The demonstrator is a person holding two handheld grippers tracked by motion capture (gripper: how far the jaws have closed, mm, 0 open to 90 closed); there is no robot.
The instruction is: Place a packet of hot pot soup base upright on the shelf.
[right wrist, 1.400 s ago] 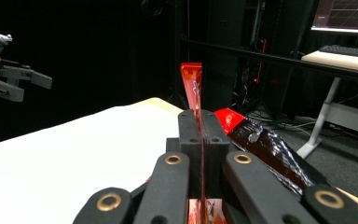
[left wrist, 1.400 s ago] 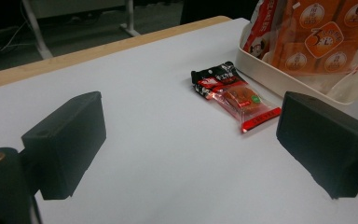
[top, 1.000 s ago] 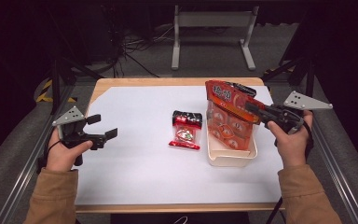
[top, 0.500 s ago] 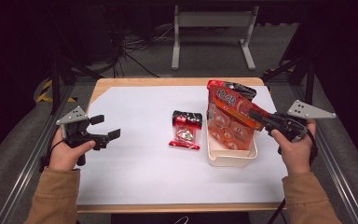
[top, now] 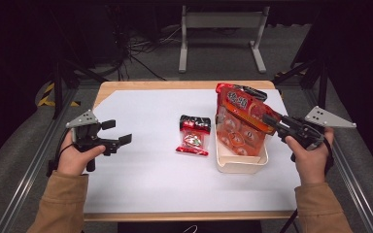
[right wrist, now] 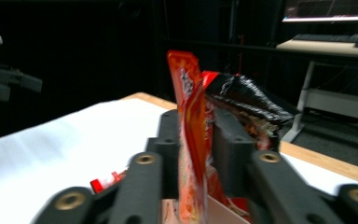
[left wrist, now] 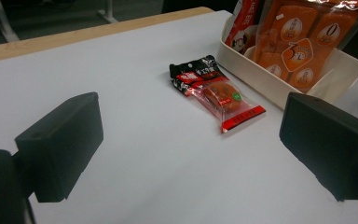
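On the white table (top: 141, 184), your right hand-held gripper (top: 272, 121), jaws just opening, brackets the orange packet (top: 240, 128) standing in the cream bin (top: 238, 165), while your left hand-held gripper (top: 119, 133) gapes wide, empty.

- On the large orange plastic snack bag (left wrist: 303, 42) standing in the cream rectangular plastic bin (left wrist: 261, 79), we read a "0" and a "3" printed on its inner orange packets.
- On the small red-and-black snack packet (left wrist: 214, 91) lying on the white table sheet (left wrist: 135, 154), we see print too small to read.
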